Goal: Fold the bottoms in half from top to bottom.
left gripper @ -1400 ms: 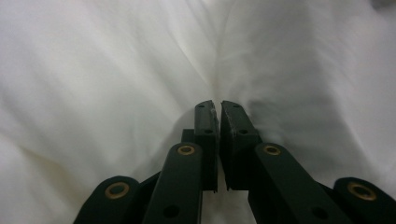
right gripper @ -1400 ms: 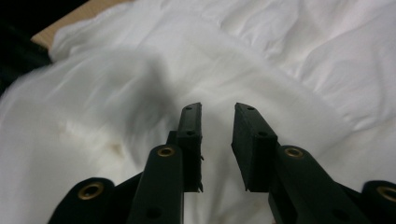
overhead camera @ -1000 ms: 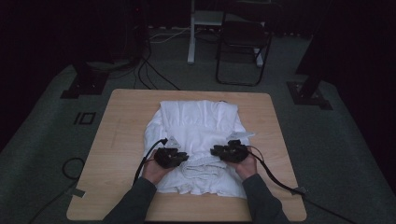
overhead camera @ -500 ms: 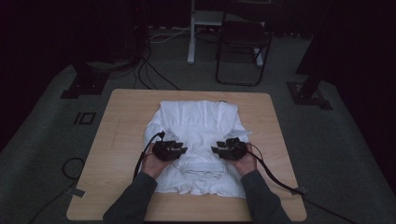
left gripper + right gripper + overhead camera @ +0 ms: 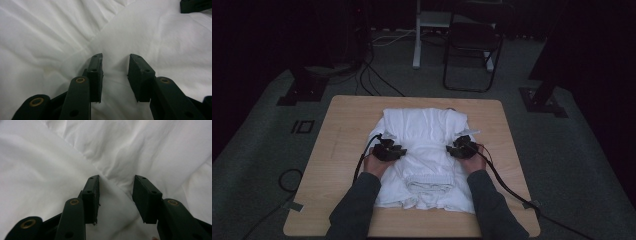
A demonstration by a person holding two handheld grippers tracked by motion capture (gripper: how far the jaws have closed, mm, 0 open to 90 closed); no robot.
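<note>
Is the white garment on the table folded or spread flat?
Partly folded: the white garment has its near part rolled into a thick band, layers stacked, its far part lying flat.

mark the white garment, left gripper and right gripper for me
white garment (image 5: 424,127), high view, on the flat upper part of the fabric.
left gripper (image 5: 115,65), left gripper view, midway between its two jaw tips.
right gripper (image 5: 116,185), right gripper view, midway between its two jaw tips.

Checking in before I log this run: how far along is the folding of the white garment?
Done: the near end of the white garment is rolled into a fold. In hand: left gripper and right gripper have just opened, jaws apart over cloth at its sides. Left: the far half lies unfolded.
</note>
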